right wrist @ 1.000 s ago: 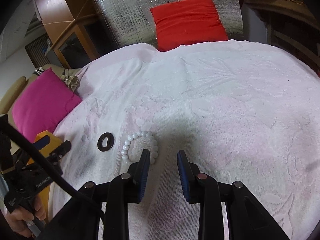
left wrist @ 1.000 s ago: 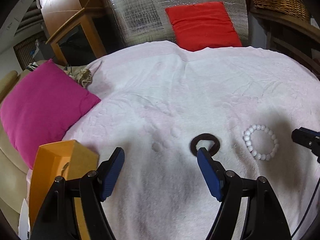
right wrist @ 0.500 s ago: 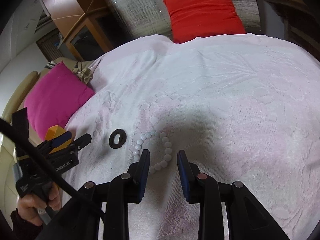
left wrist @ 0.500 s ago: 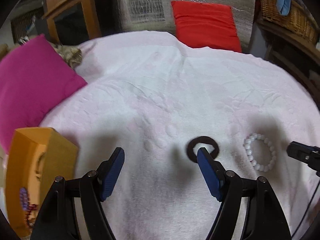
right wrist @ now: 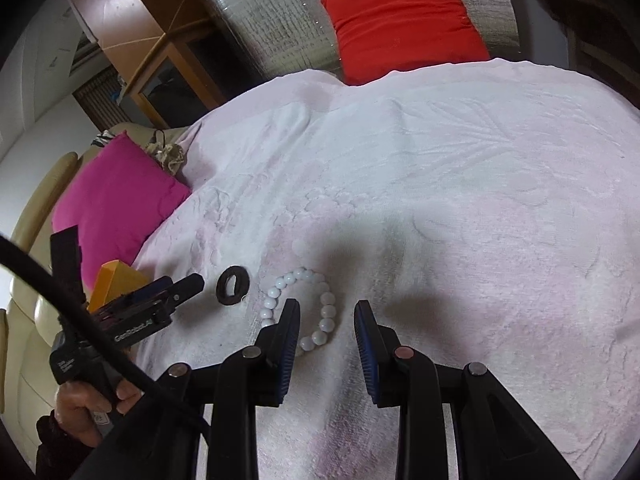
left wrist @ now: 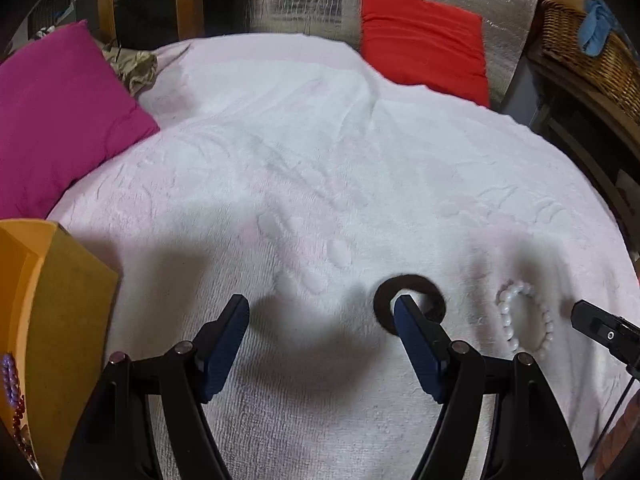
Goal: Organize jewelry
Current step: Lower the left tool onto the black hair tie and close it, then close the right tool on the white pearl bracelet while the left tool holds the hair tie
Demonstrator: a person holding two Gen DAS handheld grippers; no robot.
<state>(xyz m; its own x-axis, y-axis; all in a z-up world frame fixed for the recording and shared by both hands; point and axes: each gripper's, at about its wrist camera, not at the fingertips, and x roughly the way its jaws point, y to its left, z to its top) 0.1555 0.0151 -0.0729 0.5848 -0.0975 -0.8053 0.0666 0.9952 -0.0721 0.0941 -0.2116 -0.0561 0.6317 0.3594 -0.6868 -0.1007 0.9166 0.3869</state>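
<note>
Jewelry was partly sorted: beads in my orange box (left wrist: 60, 320), dark ring (left wrist: 408, 284) and white bead bracelet (right wrist: 304, 304) left on the bed (left wrist: 320, 160), both hand-held grippers (left wrist: 320, 316) (right wrist: 327, 312) apart, empty.

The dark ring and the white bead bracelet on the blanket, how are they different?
The dark ring is a solid, flat, dark brown band; the white bead bracelet is a loop of separate round white beads. The ring looks smaller across than the bracelet. The ring lies nearer the left gripper, the bracelet partly between the fingers of the right gripper. Both lie flat on the pink blanket, side by side, ungripped.
</note>
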